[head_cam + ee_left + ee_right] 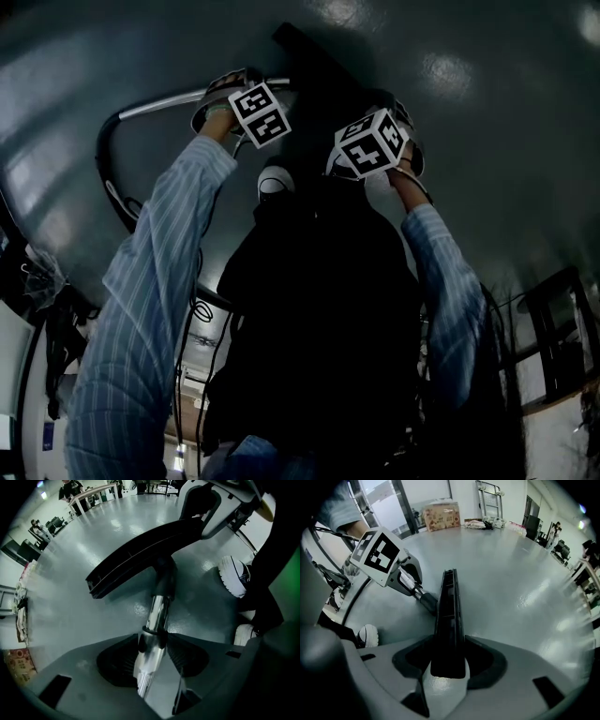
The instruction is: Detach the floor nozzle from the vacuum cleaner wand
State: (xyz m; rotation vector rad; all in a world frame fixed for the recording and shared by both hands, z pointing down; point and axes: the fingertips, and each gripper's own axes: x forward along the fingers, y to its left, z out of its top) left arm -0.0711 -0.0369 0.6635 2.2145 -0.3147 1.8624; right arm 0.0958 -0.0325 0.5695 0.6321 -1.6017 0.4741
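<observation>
The floor nozzle (136, 555) is a long, narrow black bar lying on the glossy grey floor (70, 616). The wand (158, 611), a shiny chrome tube with a black collar, is plugged into the nozzle's black neck at mid-length and rises steeply from it.

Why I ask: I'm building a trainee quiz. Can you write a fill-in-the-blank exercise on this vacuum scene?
1. The left gripper has the shiny metal ____ between its jaws.
2. The right gripper has the end of the black floor ____ between its jaws.
3. Both grippers point ____ at the grey floor.
Missing words: wand; nozzle; down.
</observation>
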